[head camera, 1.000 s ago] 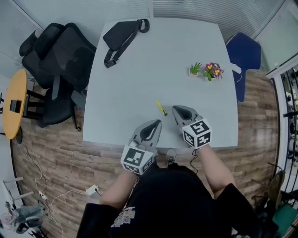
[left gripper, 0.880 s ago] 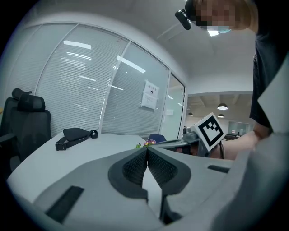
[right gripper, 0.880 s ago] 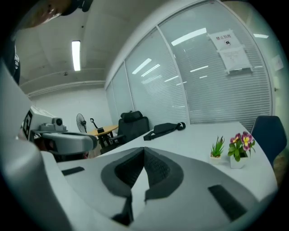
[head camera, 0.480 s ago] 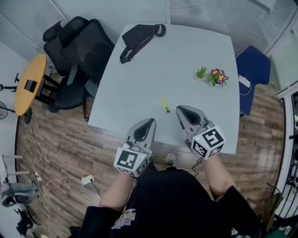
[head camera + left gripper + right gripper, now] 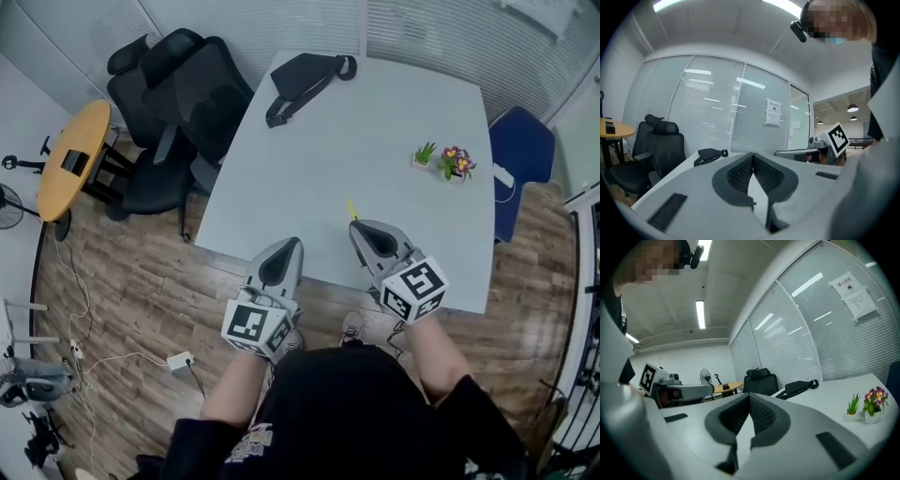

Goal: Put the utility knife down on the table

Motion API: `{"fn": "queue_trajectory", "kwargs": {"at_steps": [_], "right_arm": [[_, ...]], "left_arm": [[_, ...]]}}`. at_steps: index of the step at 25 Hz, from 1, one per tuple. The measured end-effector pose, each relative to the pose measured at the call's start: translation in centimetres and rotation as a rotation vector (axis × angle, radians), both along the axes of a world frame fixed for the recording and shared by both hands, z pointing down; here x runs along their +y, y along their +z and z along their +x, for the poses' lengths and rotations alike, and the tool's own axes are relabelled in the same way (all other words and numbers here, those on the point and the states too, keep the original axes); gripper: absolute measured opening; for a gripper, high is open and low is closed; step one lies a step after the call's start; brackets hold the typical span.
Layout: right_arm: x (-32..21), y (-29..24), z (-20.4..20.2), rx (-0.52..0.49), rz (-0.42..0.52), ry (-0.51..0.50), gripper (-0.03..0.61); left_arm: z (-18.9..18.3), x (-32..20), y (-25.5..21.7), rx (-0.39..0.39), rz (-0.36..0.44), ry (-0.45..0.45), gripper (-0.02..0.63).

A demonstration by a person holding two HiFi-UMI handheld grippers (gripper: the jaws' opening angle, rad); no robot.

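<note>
On table [image 5: 309, 159]: utility knife [image 5: 352, 209], head view only | L gripper [image 5: 752, 155], R gripper [image 5: 750, 397] closed

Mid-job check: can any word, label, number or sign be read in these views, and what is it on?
Nothing reads clearly.
Paper notice on the glass wall: lines of print and a small round symbol, too small to read.
Print on the black shirt: cut off and blurred, unreadable.
Cubes on the left gripper and right gripper: square marker patterns only, no words.
</note>
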State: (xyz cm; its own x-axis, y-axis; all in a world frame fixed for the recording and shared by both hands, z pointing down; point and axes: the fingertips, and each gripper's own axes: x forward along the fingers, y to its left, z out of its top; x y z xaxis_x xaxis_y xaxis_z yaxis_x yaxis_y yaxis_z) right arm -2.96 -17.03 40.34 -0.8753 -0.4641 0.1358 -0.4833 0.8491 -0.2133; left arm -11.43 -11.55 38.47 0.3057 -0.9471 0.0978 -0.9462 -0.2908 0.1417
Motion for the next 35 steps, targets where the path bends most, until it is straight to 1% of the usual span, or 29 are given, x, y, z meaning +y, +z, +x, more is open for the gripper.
{"fn": "queue_trajectory", "kwargs": {"at_steps": [3, 7, 13, 16, 22, 27, 31, 35], "right_arm": [[1.0, 0.0, -1.6, 0.009, -0.002, 0.031, 0.003], [2.7, 0.4, -3.6, 0.023, -0.008, 0.084, 0.003], [5.6, 1.1, -4.2, 0.06, -0.017, 0.201, 0.003], [7.0, 1.2, -3.6, 0.069, -0.012, 0.269, 0.003], [10.1, 0.9, -1.2, 0.068, -0.008, 0.412, 0.003], [12.8, 1.4, 0.4, 0.057, -0.018, 0.517, 0.003], [14.6, 1.7, 0.9, 0.05, -0.033, 0.557, 0.003], [15.2, 1.8, 1.2, 0.061, -0.033, 0.563, 0.003]], "left_arm": [[-1.7, 0.5, -0.1, 0.004, 0.003, 0.029, 0.005], [-3.5, 1.2, 0.0, 0.005, 0.003, 0.092, 0.006], [-4.4, 2.7, 0.5, 0.029, 0.007, 0.218, 0.006], [-4.0, 3.5, 0.7, 0.04, 0.012, 0.284, 0.006], [-2.0, 5.7, 0.3, 0.045, 0.028, 0.415, 0.006], [-0.6, 7.5, 0.8, 0.047, 0.024, 0.512, 0.005], [0.1, 8.9, 1.4, 0.051, 0.014, 0.555, 0.006], [0.5, 9.4, 1.2, 0.058, 0.019, 0.564, 0.006]]}}
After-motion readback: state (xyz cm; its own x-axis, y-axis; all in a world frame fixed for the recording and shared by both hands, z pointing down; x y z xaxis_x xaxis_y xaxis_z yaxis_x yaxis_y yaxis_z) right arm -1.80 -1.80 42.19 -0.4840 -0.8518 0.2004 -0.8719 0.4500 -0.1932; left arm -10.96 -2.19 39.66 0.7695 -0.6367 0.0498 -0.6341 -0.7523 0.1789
